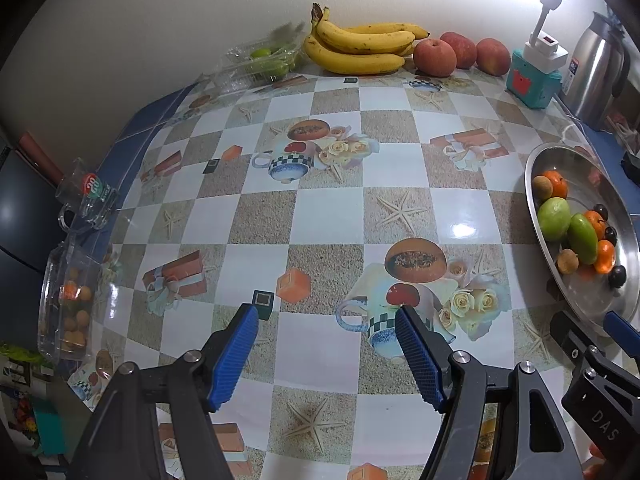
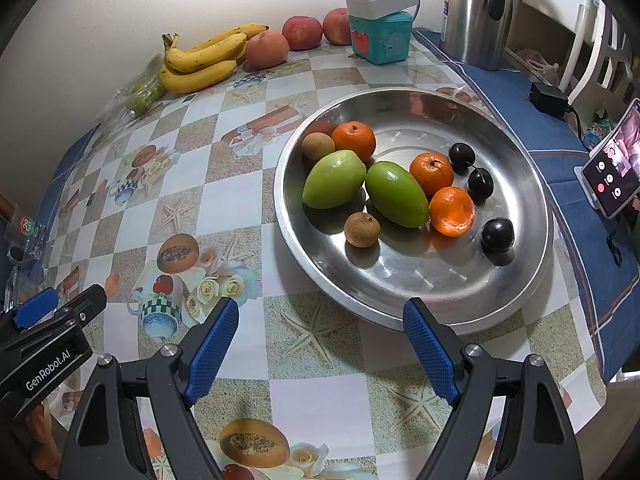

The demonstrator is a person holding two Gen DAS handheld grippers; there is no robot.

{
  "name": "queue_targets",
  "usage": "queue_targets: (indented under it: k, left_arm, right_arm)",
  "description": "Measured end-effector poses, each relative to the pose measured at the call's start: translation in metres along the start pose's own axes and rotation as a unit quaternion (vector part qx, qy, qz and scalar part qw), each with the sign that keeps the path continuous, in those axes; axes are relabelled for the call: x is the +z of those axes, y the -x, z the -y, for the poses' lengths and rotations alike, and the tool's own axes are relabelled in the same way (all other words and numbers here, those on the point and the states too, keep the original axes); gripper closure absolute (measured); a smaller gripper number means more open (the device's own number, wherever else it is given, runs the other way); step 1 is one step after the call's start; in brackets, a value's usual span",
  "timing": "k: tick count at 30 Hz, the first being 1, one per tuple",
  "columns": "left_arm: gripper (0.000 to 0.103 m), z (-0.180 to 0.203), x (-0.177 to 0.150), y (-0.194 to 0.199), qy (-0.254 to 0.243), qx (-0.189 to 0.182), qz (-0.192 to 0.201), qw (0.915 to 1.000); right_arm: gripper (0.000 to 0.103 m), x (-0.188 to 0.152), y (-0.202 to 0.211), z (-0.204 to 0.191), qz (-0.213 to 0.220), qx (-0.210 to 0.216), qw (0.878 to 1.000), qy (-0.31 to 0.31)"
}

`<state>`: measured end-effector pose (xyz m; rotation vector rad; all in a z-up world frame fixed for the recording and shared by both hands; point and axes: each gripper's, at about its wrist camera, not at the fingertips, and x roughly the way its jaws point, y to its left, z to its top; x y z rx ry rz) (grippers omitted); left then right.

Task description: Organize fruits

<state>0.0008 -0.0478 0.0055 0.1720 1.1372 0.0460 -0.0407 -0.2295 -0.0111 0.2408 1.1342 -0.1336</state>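
A round steel bowl (image 2: 460, 304) holds two green fruits (image 2: 396, 194), three oranges (image 2: 354, 140), two small brown fruits (image 2: 362, 229) and three dark plums (image 2: 497, 235). My right gripper (image 2: 320, 312) hovers open just in front of the bowl's near rim, with nothing between its fingers. My left gripper (image 1: 326, 320) stands open over the bare patterned tablecloth, left of the bowl (image 1: 580, 304). At the back wall lie a bunch of bananas (image 1: 360, 46) and three red apples (image 1: 434, 57). A clear box of green fruits (image 1: 264, 62) sits left of the bananas.
A clear container of small brown and orange fruits (image 1: 68, 308) and a glass mug (image 1: 86, 196) stand at the table's left edge. A teal box with a white power strip (image 2: 380, 36), a steel kettle (image 2: 476, 12), a black adapter (image 2: 548, 98) and a phone on a stand (image 2: 612, 176) sit at the right.
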Motion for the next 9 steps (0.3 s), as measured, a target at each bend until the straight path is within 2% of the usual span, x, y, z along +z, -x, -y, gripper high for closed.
queue_targets:
  k: [9]
  left_arm:
    - [0.029,0.0009,-0.0005,0.0024,-0.003,-0.001,0.005,1.0000]
  right_arm:
    - [0.018,0.0000,-0.0007,0.0000,0.000,-0.001,1.000,-0.002]
